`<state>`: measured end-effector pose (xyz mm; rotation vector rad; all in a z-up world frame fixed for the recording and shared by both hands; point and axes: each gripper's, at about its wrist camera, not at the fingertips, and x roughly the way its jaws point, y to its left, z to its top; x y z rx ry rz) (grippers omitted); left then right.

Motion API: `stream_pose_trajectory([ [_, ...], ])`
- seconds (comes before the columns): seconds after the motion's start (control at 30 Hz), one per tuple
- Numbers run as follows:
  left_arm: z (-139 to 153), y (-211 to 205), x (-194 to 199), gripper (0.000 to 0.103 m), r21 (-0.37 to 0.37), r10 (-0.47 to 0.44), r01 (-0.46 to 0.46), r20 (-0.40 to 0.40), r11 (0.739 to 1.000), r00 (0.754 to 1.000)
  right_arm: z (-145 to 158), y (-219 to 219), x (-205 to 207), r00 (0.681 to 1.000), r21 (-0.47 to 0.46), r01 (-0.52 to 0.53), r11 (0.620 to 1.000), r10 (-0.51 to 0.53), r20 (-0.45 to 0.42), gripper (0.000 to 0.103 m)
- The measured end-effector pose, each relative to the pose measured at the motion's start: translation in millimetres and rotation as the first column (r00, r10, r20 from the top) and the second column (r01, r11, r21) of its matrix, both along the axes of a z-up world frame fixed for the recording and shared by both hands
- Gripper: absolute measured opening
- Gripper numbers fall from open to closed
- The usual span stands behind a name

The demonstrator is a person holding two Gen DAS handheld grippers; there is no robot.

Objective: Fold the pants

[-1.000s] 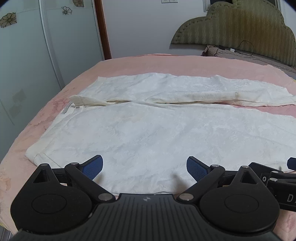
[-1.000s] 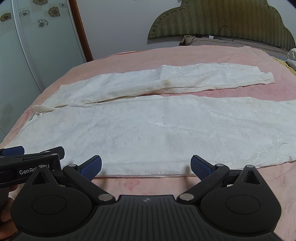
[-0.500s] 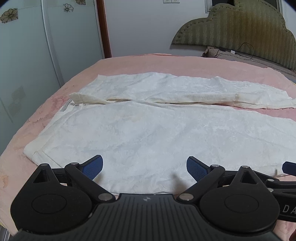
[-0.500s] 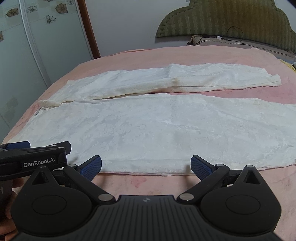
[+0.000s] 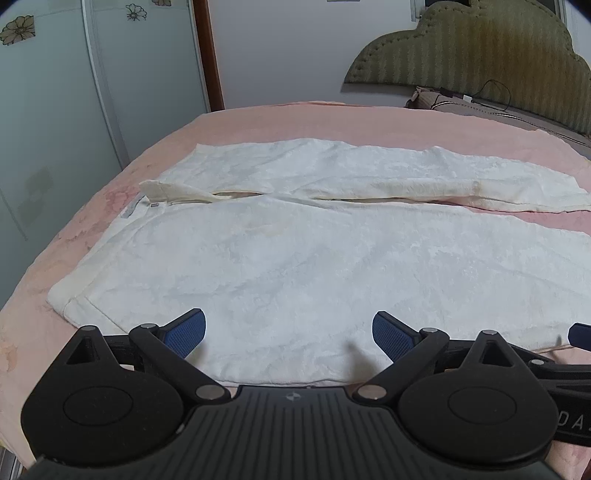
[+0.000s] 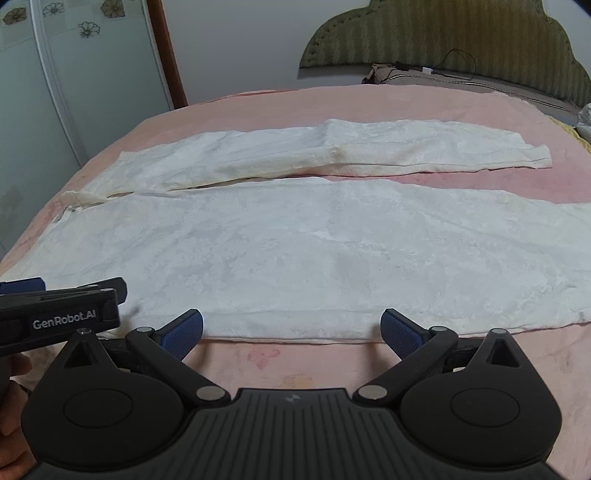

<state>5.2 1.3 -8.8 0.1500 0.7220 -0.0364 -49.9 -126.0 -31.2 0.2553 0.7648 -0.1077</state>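
White trousers [image 5: 295, 258]: spread flat on pink bedspread [image 5: 295, 122], waistband toward the left edge of the bed, two legs running rightward and parted by a narrow strip of pink; far leg slightly yellowed along its lower edge, hem visible in right wrist view [image 6: 532, 157]. Small label at the waistband opening [image 5: 153, 204].

Left gripper [image 5: 288, 330]: jaws spread wide, holding nothing; blue pads [image 5: 186, 330] poised over the near edge of the near leg, close to the waistband corner. Contact with cloth not determinable.

Right gripper [image 6: 291, 330]: jaws likewise released and empty; blue fingertips [image 6: 400, 332] at the near hem line of the near leg, over the border between cloth and bedspread.

Left gripper also seen at lower left of right wrist view, black body marked "GenRobot.AI" [image 6: 62, 314].

Green padded headboard [image 6: 443, 33] at far right. Frosted wardrobe doors with flower motifs [image 5: 55, 92] at left. Cable [image 6: 458, 55] lying before the headboard.
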Motion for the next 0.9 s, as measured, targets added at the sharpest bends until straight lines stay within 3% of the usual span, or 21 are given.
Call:
stream_pose_trajectory([
  [0.9, -5.1, 3.5, -0.9, 0.099, -0.013, 0.006, -0.006, -0.011, 1.000, 1.000, -2.5, 6.2, -3.1, 0.998, 0.011, -0.053, 0.999, 0.052, 0.023, 0.103],
])
